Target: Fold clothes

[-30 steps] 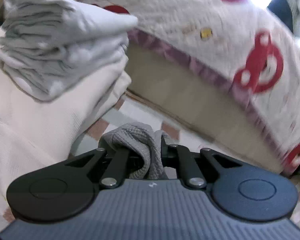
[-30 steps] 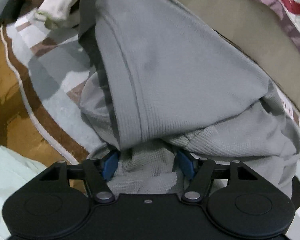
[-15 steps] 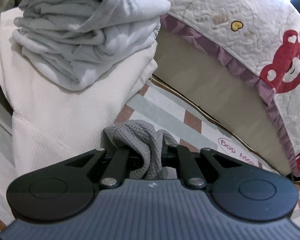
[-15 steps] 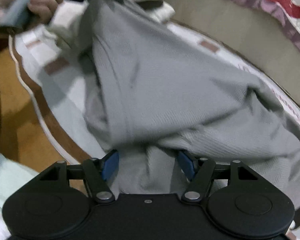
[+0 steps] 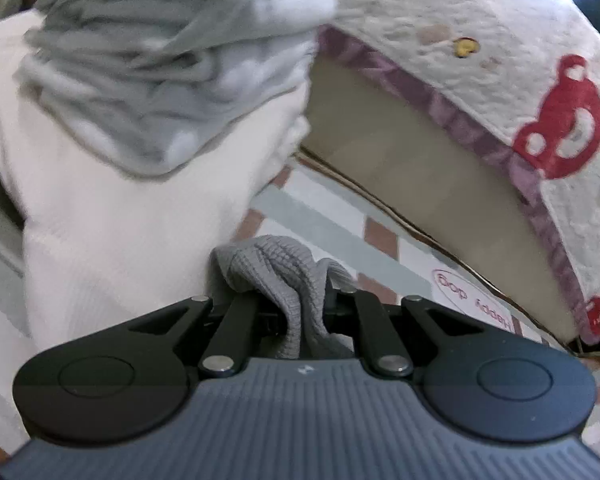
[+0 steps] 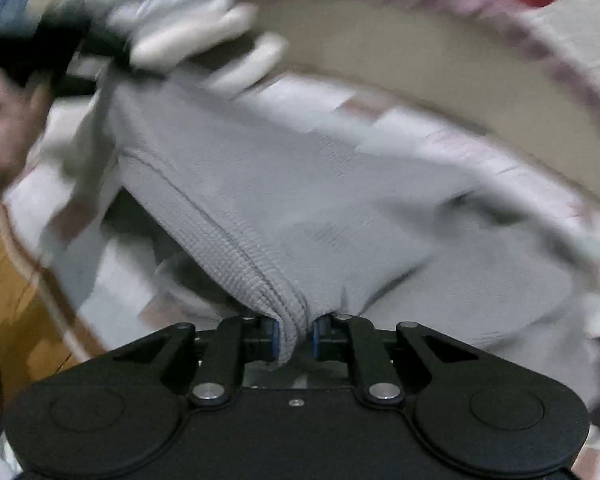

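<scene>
A grey ribbed knit garment (image 6: 300,208) stretches over the rug between both grippers. In the right wrist view its thick hem runs down into my right gripper (image 6: 296,336), whose jaws are closing, and the blue pads press on the hem. In the left wrist view a bunched corner of the same grey knit (image 5: 276,268) sticks up out of my left gripper (image 5: 292,304), which is shut on it. The fabric hides the left fingertips. The right wrist view is blurred by motion.
A stack of folded clothes stands at the left: a light grey piece (image 5: 160,80) on a white one (image 5: 120,220). A bed with a bear-print quilt (image 5: 480,40) runs along the right. A checked rug (image 5: 332,220) covers the floor, with wooden floor (image 6: 12,300) beyond. A person's hand (image 6: 0,120) shows at the left.
My right gripper's jaws have gone from wide around the grey cloth to pinched on its hem, and the gripper has lifted. The left gripper still holds its corner.
</scene>
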{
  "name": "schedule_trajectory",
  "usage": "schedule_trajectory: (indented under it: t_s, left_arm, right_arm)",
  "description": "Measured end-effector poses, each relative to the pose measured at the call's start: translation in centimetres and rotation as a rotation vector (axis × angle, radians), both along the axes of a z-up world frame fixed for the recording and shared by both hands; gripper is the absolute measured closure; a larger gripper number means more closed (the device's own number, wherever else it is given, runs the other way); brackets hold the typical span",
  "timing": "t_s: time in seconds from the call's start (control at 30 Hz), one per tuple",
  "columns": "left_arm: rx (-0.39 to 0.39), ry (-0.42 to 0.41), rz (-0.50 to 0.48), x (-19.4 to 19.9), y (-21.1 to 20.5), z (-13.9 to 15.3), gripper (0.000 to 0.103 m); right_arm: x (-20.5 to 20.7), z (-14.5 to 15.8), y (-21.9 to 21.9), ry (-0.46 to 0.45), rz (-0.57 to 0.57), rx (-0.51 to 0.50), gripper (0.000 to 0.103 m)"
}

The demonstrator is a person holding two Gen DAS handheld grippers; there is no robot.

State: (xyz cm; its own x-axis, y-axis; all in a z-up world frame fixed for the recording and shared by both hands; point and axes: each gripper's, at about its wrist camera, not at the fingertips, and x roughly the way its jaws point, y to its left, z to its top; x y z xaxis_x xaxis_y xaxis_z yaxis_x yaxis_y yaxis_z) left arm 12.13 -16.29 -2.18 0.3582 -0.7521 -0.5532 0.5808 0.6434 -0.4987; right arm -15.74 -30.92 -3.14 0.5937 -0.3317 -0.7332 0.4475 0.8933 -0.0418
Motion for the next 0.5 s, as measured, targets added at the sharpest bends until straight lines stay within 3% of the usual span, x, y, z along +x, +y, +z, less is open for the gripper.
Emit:
schedule_trajectory:
  t_s: [0.1,0.27,0.37,0.5]
  left_arm:
    - [-0.090,-0.027,-0.058,-0.9,0.1,1.5,0.094]
    - [-0.325,-0.033,-0.145,-2.1,2.1,4.7,0.094]
    - [-0.349,-0.132,-0.134,-3.2,2.8,5.9,0.094]
    - [-0.378,-0.133,-0.139,-3.5,2.9,6.1,0.093]
  right_arm:
    - [-2.3,5.5,-0.4,-0.061,-0.013,-0.109,0.095]
    - [-3.4,13.0,-2.0,-0.075,-0.026,-0.221,0.098]
    - [-2.1,16.8,-3.8,-0.019,0.029,-0.267,0.099]
    - [2.2,19.4,-6.9,0.102,0.129,-0.311,0.099]
